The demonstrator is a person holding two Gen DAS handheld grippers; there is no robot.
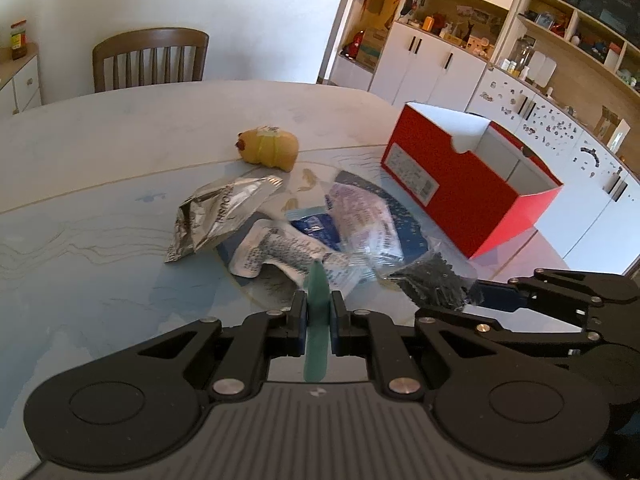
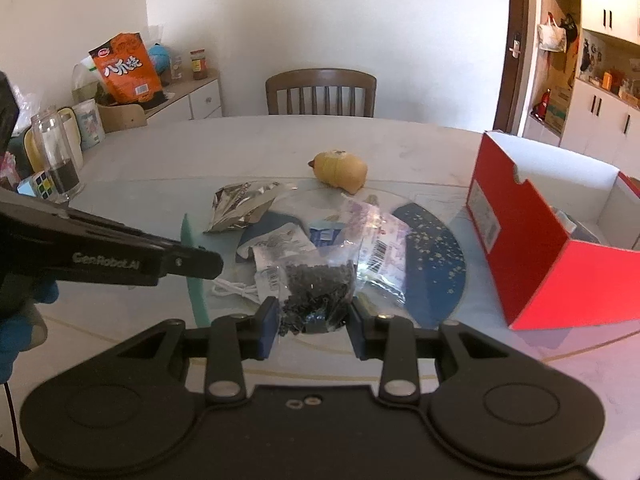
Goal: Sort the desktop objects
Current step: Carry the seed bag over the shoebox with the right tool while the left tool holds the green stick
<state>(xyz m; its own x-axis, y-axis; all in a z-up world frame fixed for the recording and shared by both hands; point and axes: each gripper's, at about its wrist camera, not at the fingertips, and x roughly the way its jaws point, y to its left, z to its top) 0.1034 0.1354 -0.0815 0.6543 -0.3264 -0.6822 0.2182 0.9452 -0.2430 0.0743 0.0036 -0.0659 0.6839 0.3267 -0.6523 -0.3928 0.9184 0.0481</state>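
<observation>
A thin green strip (image 1: pixel 317 320) is held edge-on between the closed jaws of the left gripper (image 1: pixel 318 320), and a clear bag of small black pieces (image 2: pixel 316 292) is clamped by the right gripper (image 2: pixel 312 320), whose jaws are shut on the bag's lower part. Both things appear lifted a little above the surface (image 1: pixel 100 240), though from these views it cannot be said for sure that the bag is fully free of the pile. The red box (image 1: pixel 472 184) stands open on the surface and is taken here as the landmark. Left of the box, near it, the remaining pile is seen: a silver pouch (image 1: pixel 216 212), a white printed packet (image 1: pixel 276 252), a blue packet (image 1: pixel 316 224) and a clear bag with purple print (image 1: pixel 364 220). Further left of the box and behind the pile, a yellow toy (image 1: pixel 270 150) lies alone. The step in hand is judged to be the carrying phase, after two items were picked at once. For the next move, both grippers should be brought over the open top of the box, high enough to pass its wall, and opened only when the items are above the inside. The soft bag may hang or swing, so a slow travel is advised.
</observation>
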